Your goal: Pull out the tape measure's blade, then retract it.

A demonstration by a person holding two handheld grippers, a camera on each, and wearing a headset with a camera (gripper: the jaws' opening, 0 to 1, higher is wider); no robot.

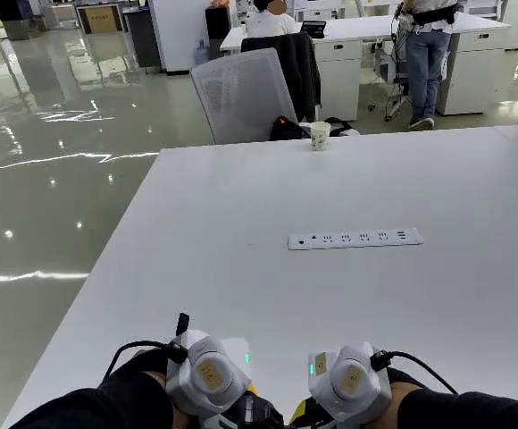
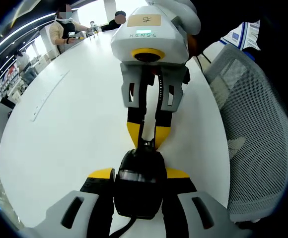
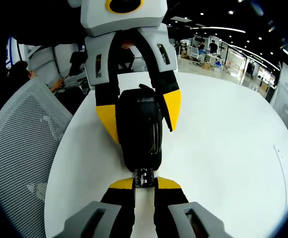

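Near the table's (image 1: 348, 295) front edge my two grippers face each other. A black tape measure (image 2: 139, 191) sits crosswise in my left gripper (image 2: 139, 173), whose yellow-tipped jaws are shut on its case. My right gripper (image 2: 146, 141) comes in from above and pinches the blade's end right at the case mouth. In the right gripper view, my right gripper (image 3: 144, 182) is shut on the metal hook (image 3: 143, 176), with the tape measure (image 3: 139, 131) held by the left gripper (image 3: 139, 116) just beyond. Almost no blade shows. From the head, the left gripper (image 1: 228, 407) and right gripper (image 1: 305, 413) nearly touch.
A white power strip (image 1: 355, 239) lies mid-table and a paper cup (image 1: 320, 135) stands at the far edge. A grey mesh chair (image 2: 253, 129) stands close beside the table's near edge. Another chair (image 1: 241, 94), desks and people are beyond the table.
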